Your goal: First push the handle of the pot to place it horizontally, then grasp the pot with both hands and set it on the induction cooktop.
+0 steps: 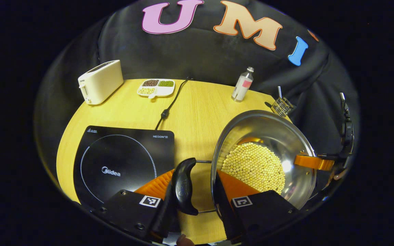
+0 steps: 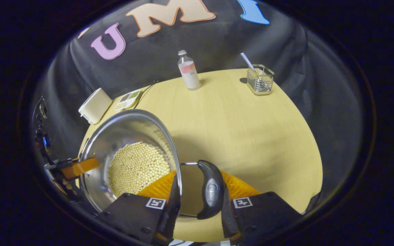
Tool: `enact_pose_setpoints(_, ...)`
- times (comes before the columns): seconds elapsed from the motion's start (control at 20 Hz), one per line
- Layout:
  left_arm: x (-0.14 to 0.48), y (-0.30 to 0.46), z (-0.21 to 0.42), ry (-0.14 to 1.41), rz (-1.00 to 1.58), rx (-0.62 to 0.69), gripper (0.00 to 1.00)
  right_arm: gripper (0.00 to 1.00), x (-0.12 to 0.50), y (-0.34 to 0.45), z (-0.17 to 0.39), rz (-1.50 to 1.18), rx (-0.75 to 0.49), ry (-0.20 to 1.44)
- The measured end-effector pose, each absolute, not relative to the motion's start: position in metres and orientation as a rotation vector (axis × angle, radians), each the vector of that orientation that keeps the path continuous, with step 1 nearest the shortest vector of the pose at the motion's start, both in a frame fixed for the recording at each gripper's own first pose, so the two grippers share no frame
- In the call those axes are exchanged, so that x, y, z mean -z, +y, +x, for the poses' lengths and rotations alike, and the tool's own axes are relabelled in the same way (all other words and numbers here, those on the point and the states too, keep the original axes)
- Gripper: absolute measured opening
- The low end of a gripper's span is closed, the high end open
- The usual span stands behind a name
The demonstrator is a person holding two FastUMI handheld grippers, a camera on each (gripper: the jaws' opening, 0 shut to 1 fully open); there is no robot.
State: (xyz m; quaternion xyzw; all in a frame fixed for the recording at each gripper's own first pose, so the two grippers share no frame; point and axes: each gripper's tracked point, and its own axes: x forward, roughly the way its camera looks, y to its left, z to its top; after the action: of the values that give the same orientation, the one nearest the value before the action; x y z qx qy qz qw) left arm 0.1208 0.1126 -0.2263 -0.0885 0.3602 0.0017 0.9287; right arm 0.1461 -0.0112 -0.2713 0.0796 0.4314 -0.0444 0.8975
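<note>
A steel pot [image 1: 268, 133] holding yellow beans [image 1: 255, 167] is just right of the black induction cooktop [image 1: 121, 160] in the left gripper view. My left gripper [image 1: 197, 177] is shut on the pot, one finger outside its black handle [image 1: 183, 186] and the other inside the wall. In the right gripper view, my right gripper [image 2: 198, 177] clamps the opposite side of the pot [image 2: 125, 130] the same way, across the other handle [image 2: 210, 191]. Each gripper shows at the far rim in the other's view. Both handles lie level. Whether the pot rests on the table I cannot tell.
At the back of the round wooden table [image 2: 251, 136] stand a white toaster [image 1: 99, 82], a divided dish of beans [image 1: 156, 87], a bottle [image 2: 188, 70] and a wire holder [image 2: 260, 80]. The cooktop's cord [image 1: 169, 106] runs toward the back edge.
</note>
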Motion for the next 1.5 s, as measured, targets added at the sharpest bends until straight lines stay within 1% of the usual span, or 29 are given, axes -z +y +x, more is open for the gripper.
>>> enact_pose_setpoints(0.15, 0.225, 0.138, 0.116, 0.749, -0.182, 0.019, 0.61, 0.51, 0.268, 0.017, 0.14, 0.164, 0.116, 0.883)
enact_pose_setpoints(0.2, 0.225, 0.148, 0.114, 0.756, -0.189, 0.024, 0.61, 0.56, 0.268, 0.026, 0.14, 0.166, 0.124, 0.882)
enact_pose_setpoints(0.25, 0.223, 0.156, 0.112, 0.759, -0.188, 0.027, 0.61, 0.51, 0.27, 0.038, 0.14, 0.17, 0.128, 0.884)
enact_pose_setpoints(0.3, 0.222, 0.166, 0.11, 0.757, -0.18, 0.03, 0.61, 0.51, 0.272, 0.049, 0.139, 0.175, 0.13, 0.885)
enact_pose_setpoints(0.35, 0.223, 0.176, 0.108, 0.756, -0.174, 0.031, 0.63, 0.56, 0.273, 0.059, 0.138, 0.179, 0.132, 0.887)
enact_pose_setpoints(0.45, 0.223, 0.195, 0.103, 0.759, -0.178, 0.03, 0.61, 0.56, 0.275, 0.078, 0.138, 0.179, 0.134, 0.888)
enact_pose_setpoints(0.5, 0.224, 0.204, 0.1, 0.762, -0.184, 0.028, 0.61, 0.52, 0.276, 0.088, 0.139, 0.175, 0.132, 0.889)
enact_pose_setpoints(0.6, 0.224, 0.224, 0.095, 0.76, -0.189, 0.022, 0.63, 0.51, 0.279, 0.109, 0.142, 0.17, 0.127, 0.888)
enact_pose_setpoints(0.75, 0.225, 0.253, 0.09, 0.761, -0.196, 0.01, 0.61, 0.52, 0.284, 0.139, 0.146, 0.168, 0.118, 0.891)
enact_pose_setpoints(0.8, 0.225, 0.262, 0.089, 0.762, -0.195, 0.007, 0.63, 0.56, 0.286, 0.148, 0.148, 0.169, 0.115, 0.893)
enact_pose_setpoints(0.85, 0.226, 0.272, 0.088, 0.764, -0.195, 0.002, 0.61, 0.51, 0.289, 0.158, 0.15, 0.169, 0.111, 0.897)
enact_pose_setpoints(0.95, 0.228, 0.289, 0.084, 0.772, -0.197, -0.003, 0.61, 0.52, 0.293, 0.174, 0.155, 0.168, 0.107, 0.903)
enact_pose_setpoints(1.0, 0.229, 0.297, 0.083, 0.772, -0.197, -0.005, 0.63, 0.56, 0.295, 0.182, 0.156, 0.168, 0.105, 0.905)
enact_pose_setpoints(1.05, 0.229, 0.304, 0.083, 0.774, -0.198, -0.008, 0.63, 0.51, 0.297, 0.19, 0.158, 0.168, 0.102, 0.908)
enact_pose_setpoints(1.1, 0.23, 0.311, 0.083, 0.776, -0.197, -0.01, 0.61, 0.51, 0.299, 0.197, 0.161, 0.17, 0.102, 0.91)
enact_pose_setpoints(1.5, 0.236, 0.362, 0.076, 0.789, -0.214, -0.035, 0.61, 0.51, 0.314, 0.248, 0.176, 0.159, 0.083, 0.924)
